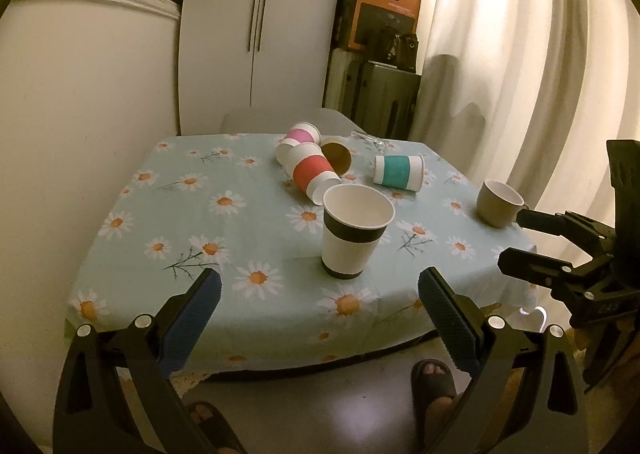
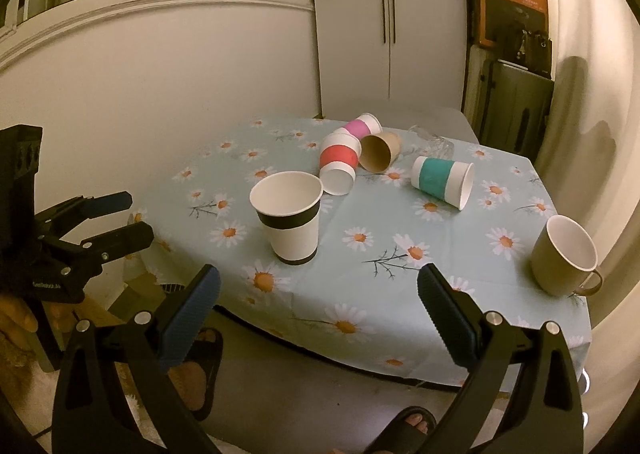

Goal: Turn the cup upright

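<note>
Black-banded paper cup [image 1: 353, 232] stands upright, mouth up, at centre frame on the daisy tablecloth [image 1: 224, 230], with bare cloth all around it and between it and the near table edge. Just above it lie the red-banded cup [image 1: 312, 174], pink-banded cup [image 1: 301, 136], brown cup [image 1: 337, 153] and, apart to the right, teal-banded cup [image 1: 399, 171], all on their sides. A beige mug [image 2: 565, 255] sits upright near the right edge. Left gripper [image 1: 320, 318] and right gripper [image 2: 319, 314] hang before the near edge, fingers spread wide, holding nothing.
</note>
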Motion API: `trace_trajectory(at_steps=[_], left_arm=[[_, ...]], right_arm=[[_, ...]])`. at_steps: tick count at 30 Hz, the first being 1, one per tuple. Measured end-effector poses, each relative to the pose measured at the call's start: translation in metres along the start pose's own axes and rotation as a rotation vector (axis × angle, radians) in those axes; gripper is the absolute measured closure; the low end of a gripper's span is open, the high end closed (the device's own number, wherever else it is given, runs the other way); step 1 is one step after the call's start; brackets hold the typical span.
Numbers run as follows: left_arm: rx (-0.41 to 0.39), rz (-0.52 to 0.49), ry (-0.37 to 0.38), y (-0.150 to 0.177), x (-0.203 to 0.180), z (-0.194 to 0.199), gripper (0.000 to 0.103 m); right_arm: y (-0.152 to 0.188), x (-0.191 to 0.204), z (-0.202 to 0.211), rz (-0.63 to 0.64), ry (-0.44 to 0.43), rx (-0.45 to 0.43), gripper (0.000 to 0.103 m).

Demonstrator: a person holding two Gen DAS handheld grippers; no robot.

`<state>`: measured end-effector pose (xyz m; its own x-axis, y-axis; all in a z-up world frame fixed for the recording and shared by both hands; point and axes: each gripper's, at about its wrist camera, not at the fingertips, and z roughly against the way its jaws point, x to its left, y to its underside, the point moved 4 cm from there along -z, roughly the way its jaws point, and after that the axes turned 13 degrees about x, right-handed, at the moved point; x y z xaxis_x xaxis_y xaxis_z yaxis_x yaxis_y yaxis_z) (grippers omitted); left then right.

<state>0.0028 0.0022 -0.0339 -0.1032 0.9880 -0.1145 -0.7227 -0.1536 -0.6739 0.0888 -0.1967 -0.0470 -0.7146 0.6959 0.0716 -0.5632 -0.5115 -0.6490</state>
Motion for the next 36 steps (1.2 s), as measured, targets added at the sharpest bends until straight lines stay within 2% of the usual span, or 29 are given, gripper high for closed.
trace_trajectory(at_steps=[36], left_arm=[[0.032, -0.005, -0.014, 0.0036, -0.0045, -0.0077, 0.007]], right_arm=[[0.0005, -0.0091, -0.0006, -0.03, 0.031, 0.018, 0.005]])
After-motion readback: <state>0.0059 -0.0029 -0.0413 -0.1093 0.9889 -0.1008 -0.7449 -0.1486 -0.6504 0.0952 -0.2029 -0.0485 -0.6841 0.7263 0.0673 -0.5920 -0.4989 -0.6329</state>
